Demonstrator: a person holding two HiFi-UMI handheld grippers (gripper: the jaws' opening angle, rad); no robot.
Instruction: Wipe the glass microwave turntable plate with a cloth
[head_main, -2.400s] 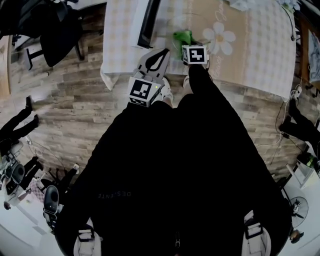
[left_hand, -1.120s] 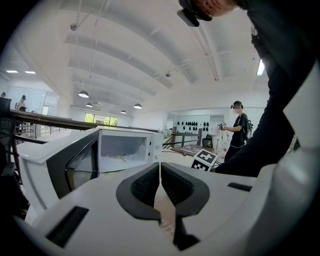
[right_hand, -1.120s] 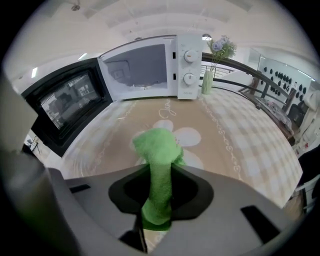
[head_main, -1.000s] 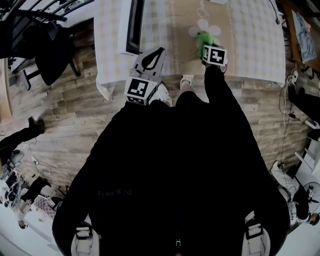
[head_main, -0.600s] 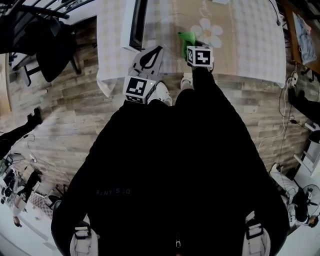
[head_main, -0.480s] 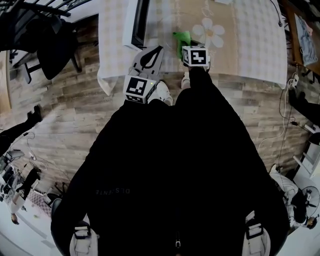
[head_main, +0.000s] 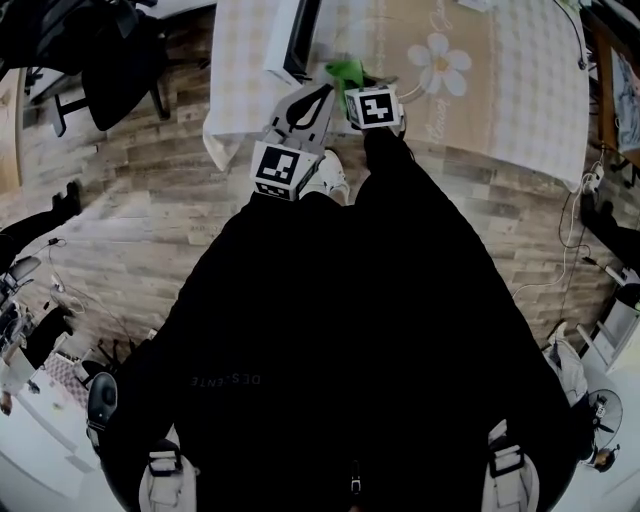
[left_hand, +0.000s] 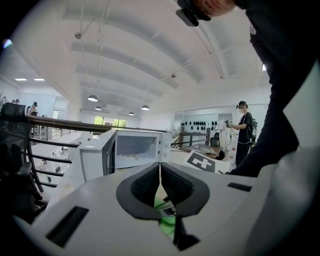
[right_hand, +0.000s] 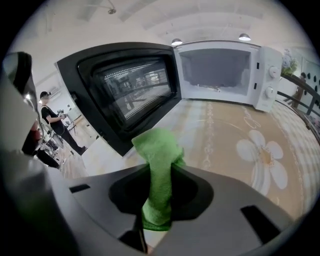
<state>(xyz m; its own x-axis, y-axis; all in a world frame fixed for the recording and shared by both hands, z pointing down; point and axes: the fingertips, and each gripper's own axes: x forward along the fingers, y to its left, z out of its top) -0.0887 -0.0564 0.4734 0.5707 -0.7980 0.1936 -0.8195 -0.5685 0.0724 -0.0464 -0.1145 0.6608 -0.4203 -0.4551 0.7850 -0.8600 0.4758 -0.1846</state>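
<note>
My right gripper (head_main: 354, 86) (right_hand: 160, 186) is shut on a green cloth (right_hand: 158, 156) (head_main: 345, 71), which sticks up between its jaws over the table's near edge. My left gripper (head_main: 323, 92) (left_hand: 160, 169) hangs just left of it, jaws shut with only a thin pale slit between the pads. I cannot tell whether anything thin sits in that slit. Through the opening behind the left pads a bit of green shows. The glass turntable plate cannot be made out in any view. The white microwave (right_hand: 226, 70) (left_hand: 125, 149) stands open ahead.
The microwave's dark door (right_hand: 125, 92) (head_main: 301, 38) swings out toward the table's front left. The table (head_main: 500, 95) (right_hand: 225, 150) wears a checked cover with a flower print (right_hand: 262, 155). Wood floor lies below, and a person (left_hand: 244, 131) stands far off.
The right gripper has carried the green cloth leftward, from by the flower print to close beside the left gripper's tip. The left gripper has stayed about where it was.
</note>
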